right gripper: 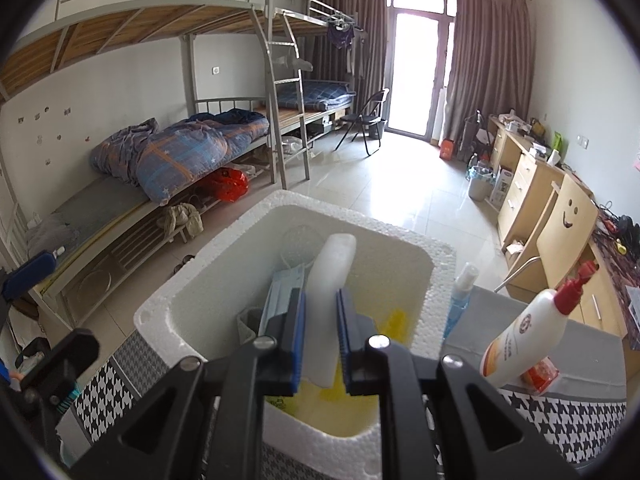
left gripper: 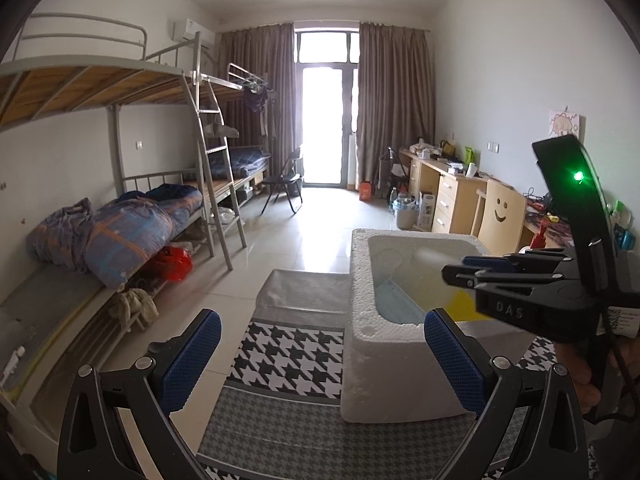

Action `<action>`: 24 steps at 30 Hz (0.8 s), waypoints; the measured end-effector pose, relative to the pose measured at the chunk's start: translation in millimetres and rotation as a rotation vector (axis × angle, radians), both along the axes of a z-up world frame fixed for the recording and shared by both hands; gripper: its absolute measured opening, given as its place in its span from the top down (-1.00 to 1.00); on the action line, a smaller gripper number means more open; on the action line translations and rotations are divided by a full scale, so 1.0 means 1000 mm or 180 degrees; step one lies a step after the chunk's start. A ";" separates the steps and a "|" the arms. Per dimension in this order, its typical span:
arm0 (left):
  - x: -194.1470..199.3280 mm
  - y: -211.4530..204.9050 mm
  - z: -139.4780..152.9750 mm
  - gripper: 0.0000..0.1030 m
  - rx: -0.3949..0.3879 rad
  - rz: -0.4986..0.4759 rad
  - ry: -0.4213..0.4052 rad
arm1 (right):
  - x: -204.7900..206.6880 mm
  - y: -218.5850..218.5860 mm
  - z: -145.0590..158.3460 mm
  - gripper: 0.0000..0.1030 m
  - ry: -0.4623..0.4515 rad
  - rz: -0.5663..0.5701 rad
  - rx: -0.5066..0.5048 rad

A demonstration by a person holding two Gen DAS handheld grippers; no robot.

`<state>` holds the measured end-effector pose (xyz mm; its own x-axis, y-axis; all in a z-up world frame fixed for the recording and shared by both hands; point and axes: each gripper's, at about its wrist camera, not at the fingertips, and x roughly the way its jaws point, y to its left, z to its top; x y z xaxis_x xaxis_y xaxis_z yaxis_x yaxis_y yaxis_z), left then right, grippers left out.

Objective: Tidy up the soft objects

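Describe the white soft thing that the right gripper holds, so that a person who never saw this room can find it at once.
Start from the white foam box on the houndstooth cloth. Above its open top, the right gripper is shut on a pale, translucent white pouch that stands upright between the blue pads. Unlike the blue face mask beside it or the yellow item below, it is colourless and long.
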<state>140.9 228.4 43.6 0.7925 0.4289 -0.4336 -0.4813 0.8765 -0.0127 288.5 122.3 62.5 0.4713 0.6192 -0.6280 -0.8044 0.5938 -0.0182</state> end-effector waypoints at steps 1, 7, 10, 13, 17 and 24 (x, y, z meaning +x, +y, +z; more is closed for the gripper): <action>-0.001 0.000 0.000 -0.98 0.0002 0.0011 0.0000 | 0.000 0.001 -0.001 0.48 -0.0004 0.0023 -0.0006; -0.006 0.000 0.001 -0.98 0.0007 0.0036 -0.0009 | -0.007 0.002 -0.002 -0.15 -0.0051 0.0072 -0.0005; -0.005 0.000 0.003 -0.98 -0.0005 0.0028 -0.0009 | -0.008 -0.002 0.000 -0.15 -0.0055 0.0069 0.0021; -0.005 -0.004 0.004 -0.98 0.0002 0.0007 -0.0023 | -0.010 -0.007 0.002 -0.16 -0.0059 0.0051 0.0028; -0.007 -0.009 0.005 -0.98 0.0008 -0.0025 -0.0030 | -0.012 -0.015 0.007 -0.16 -0.0071 0.0018 0.0062; -0.010 -0.022 0.012 -0.98 0.0029 -0.0101 -0.0077 | -0.019 -0.033 0.017 -0.26 -0.0150 -0.0050 0.0115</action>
